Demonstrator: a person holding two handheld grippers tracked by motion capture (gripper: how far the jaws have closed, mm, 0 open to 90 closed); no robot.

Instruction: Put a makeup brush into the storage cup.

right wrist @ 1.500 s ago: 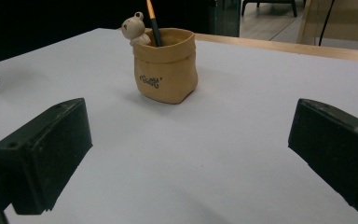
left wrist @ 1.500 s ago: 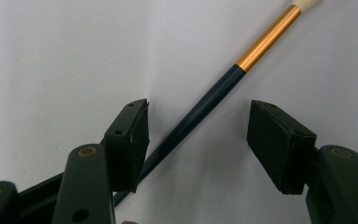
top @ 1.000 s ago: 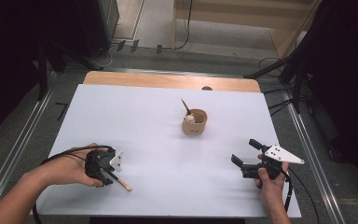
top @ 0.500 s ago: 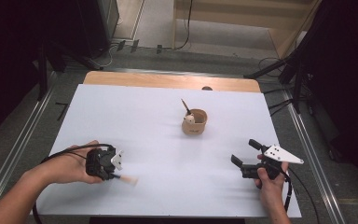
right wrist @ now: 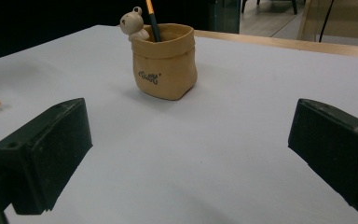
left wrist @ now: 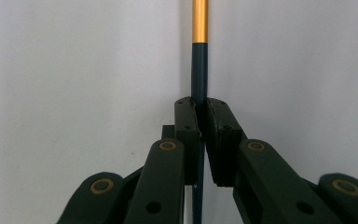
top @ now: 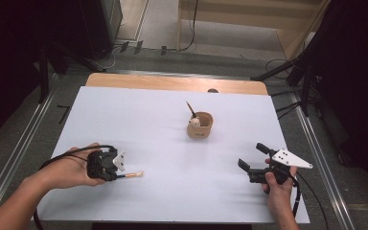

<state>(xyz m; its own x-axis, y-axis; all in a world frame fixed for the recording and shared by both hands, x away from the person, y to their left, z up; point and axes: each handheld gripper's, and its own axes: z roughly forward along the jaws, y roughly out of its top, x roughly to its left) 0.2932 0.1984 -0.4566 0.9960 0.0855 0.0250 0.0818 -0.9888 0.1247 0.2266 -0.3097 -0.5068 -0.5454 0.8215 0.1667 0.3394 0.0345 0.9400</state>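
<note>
**Inspector A:** A pencil-like stick [left wrist: 199, 56] with a dark shaft and a gold band is seen clamped between the jaws of the left hand-held gripper [left wrist: 199, 122]. The jaws have just been closing, and the pads are now pressed against the shaft from both sides. In the high view the stick [top: 130, 175] is seen projecting from the left hand-held gripper [top: 106, 165] toward the middle of the desk, its pale tip lying low over the white surface. Whether the tip touches the surface cannot be told.

**Inspector B:** Location on the desk [top: 153, 120] is recorded as the near left part, close to the person's edge. The gripper is held by the left hand [top: 72, 168].

**Inspector A:** A tan pen pot [top: 200, 125] is noted near the centre of the desk, well apart from the stick. A small bear figure [right wrist: 134, 23] is seated at its rim, and a second dark pencil [right wrist: 152, 18] is stood inside, tilted.

**Inspector B:** The right hand-held gripper [top: 252, 163] is observed at the near right, held by the right hand [top: 277, 184]. Its jaws are spread wide, with nothing between them, and are pointed toward the pot [right wrist: 165, 60].
</note>
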